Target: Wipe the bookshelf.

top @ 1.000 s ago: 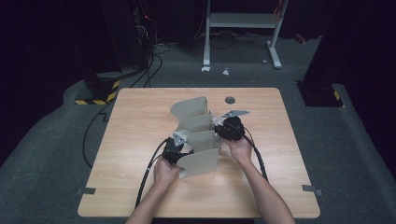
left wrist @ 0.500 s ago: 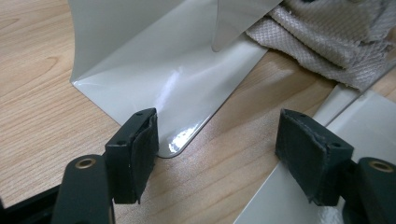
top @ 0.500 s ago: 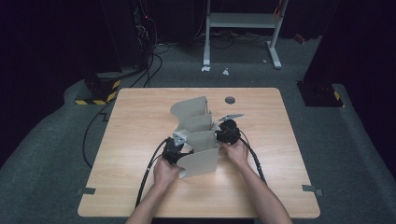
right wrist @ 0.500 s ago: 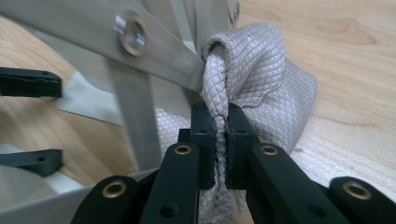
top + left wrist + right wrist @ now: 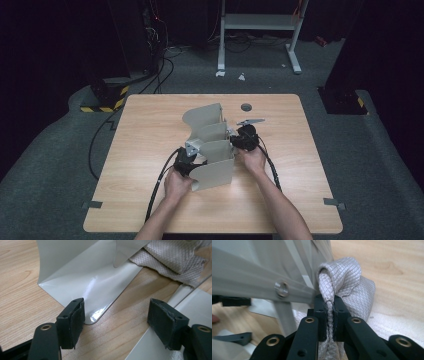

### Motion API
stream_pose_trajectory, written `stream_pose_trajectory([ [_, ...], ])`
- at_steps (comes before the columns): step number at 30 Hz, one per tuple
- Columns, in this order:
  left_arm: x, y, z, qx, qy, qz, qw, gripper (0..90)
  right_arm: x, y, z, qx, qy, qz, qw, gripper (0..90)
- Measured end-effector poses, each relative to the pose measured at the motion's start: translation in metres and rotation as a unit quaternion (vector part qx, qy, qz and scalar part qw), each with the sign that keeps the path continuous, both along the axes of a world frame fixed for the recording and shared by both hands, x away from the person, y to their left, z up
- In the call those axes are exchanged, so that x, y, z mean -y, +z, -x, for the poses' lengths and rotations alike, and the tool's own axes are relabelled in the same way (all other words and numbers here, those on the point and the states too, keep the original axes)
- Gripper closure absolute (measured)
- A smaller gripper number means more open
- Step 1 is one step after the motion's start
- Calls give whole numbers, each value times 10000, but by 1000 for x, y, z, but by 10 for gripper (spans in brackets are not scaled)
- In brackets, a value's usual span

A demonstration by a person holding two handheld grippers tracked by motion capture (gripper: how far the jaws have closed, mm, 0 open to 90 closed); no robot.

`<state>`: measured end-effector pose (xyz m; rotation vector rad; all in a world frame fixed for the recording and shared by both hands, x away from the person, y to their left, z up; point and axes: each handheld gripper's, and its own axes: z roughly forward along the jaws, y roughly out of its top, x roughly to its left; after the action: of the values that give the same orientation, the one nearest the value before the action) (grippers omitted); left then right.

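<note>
A: What does the right claw (image 5: 329, 315) have?

B: It is clamped tight on a fold of the grey cloth (image 5: 342, 280). The quilted fabric loops up above the pinch and bunches to the right, resting on the desk (image 5: 387, 262). The cloth sits right against the beige rack (image 5: 249, 267), beside one of its dividers.

A: And the left claw (image 5: 117, 317)?

B: Spread wide, gripping nothing. It hovers low over the desk (image 5: 20, 290) with the rounded corner of a rack (image 5: 82, 290) panel just beside one pad. The cloth (image 5: 175, 262) shows farther off, tucked between panels.

A: Where is all this from above?

B: The rack (image 5: 210, 145) stands near the middle of the desk (image 5: 150, 130), the left claw (image 5: 192, 162) at its left side, the right claw (image 5: 234, 141) at its right.
</note>
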<state>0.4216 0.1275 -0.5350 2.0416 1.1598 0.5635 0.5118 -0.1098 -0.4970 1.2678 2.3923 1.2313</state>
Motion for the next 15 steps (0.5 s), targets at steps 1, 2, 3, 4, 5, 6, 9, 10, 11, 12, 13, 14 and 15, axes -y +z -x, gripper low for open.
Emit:
stream_pose_trajectory([
  [1,0,0,0,1,-1,1,10000,303,1,3,1,34,34,-15,10000,849],
  [2,0,0,0,-1,-5,2,10000,303,1,5,2,86,65,-32,9999,849],
  [3,0,0,0,1,-4,1,10000,303,1,7,3,120,76,-55,9999,850],
  [4,0,0,0,1,-4,2,10000,303,2,10,4,159,90,-85,9998,850],
  [5,0,0,0,-1,-6,4,10000,303,2,12,5,201,101,-112,9997,850],
  [6,0,0,0,1,-5,2,10000,303,3,14,6,249,115,-148,9995,850],
  [9,0,0,0,3,-10,4,10000,304,4,21,7,262,177,-140,9994,850],
  [10,0,0,0,3,-11,4,10000,305,3,24,7,300,185,-117,9993,851],
  [11,0,0,0,3,-13,4,10000,306,3,29,7,351,208,-120,9991,850],
  [12,0,0,0,4,-14,4,10000,307,3,32,8,434,215,-148,9987,851],
  [13,0,0,0,5,-15,2,10000,307,3,36,8,491,228,-179,9984,851],
  [14,0,0,0,-3,-22,2,10000,308,3,39,9,465,243,-170,9985,851],
  [15,0,0,0,-3,-23,3,10000,308,3,42,8,512,262,-149,9982,851],
])
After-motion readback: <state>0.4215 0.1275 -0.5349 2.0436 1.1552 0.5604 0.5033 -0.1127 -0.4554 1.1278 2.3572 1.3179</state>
